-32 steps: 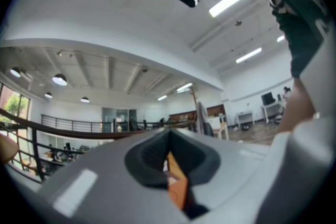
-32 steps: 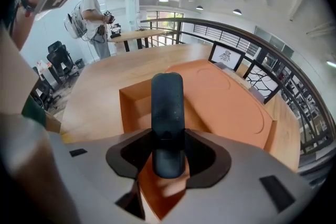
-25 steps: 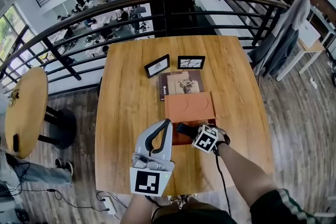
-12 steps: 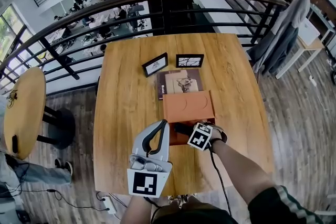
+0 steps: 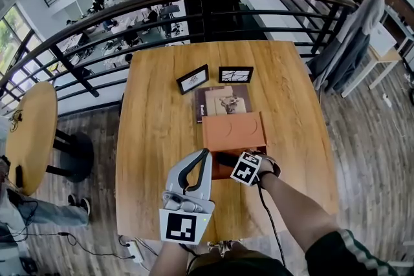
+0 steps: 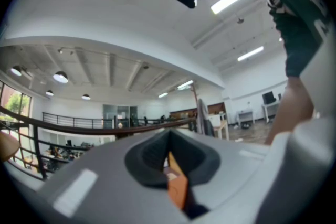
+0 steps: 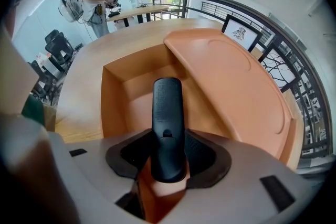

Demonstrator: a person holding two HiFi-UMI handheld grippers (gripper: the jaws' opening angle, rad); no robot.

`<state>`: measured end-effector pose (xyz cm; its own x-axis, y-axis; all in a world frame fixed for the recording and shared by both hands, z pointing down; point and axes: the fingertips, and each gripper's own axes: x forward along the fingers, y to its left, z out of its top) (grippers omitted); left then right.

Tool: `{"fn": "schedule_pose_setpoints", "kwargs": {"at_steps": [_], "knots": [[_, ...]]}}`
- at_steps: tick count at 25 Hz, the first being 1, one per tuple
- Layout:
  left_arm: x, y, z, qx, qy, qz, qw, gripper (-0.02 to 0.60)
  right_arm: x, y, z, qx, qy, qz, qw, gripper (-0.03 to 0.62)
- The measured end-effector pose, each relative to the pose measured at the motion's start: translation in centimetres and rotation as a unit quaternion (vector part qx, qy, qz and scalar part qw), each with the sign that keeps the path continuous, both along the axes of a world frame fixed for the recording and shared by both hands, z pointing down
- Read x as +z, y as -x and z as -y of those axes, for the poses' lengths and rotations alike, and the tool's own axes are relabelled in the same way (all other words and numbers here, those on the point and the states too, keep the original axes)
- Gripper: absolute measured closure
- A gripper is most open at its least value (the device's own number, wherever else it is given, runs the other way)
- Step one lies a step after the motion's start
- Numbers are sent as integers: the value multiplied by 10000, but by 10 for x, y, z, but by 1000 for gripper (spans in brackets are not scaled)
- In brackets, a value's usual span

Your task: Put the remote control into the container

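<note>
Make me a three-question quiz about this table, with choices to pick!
1. Where is the remote control?
A. on the book
B. over the open container
C. on the floor
2. How many picture frames stand on the table?
A. one
B. two
C. four
3. How is the left gripper?
A. holding the remote control
B. wide open
C. shut, empty
Answers: 1 B, the right gripper grips it above the container. 2 B, both stand side by side. 3 C, its jaws meet on nothing.
</note>
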<state>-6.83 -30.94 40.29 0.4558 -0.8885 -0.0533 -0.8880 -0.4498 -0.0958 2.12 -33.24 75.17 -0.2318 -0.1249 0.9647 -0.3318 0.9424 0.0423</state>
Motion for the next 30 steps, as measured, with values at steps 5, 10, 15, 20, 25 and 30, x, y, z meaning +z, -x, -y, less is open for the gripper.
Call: {"fn": "schedule_pose_setpoints", "kwargs": {"at_steps": [5, 10, 15, 20, 25, 30], "knots": [[1, -3, 0, 25, 12, -49, 10000, 581, 1, 0, -2, -2, 69, 117, 9999, 396], [2, -4, -1, 66, -5, 5, 10000, 581, 1, 0, 0, 27, 77, 157, 9998, 396], [5, -6, -4, 118, -11, 79, 9999, 581, 1, -1, -1, 62, 95, 220, 9997, 395], [4, -6, -5, 109, 9, 4, 9999, 581, -1, -1, -1, 115, 60, 333, 9994, 395], [6, -6, -7, 128, 74, 20, 9999, 581, -3, -1, 2, -35, -72, 337, 9994, 365], [8, -2, -7, 105, 97, 20, 9999, 581, -5, 3, 0, 98, 103, 556, 9984, 344]]}}
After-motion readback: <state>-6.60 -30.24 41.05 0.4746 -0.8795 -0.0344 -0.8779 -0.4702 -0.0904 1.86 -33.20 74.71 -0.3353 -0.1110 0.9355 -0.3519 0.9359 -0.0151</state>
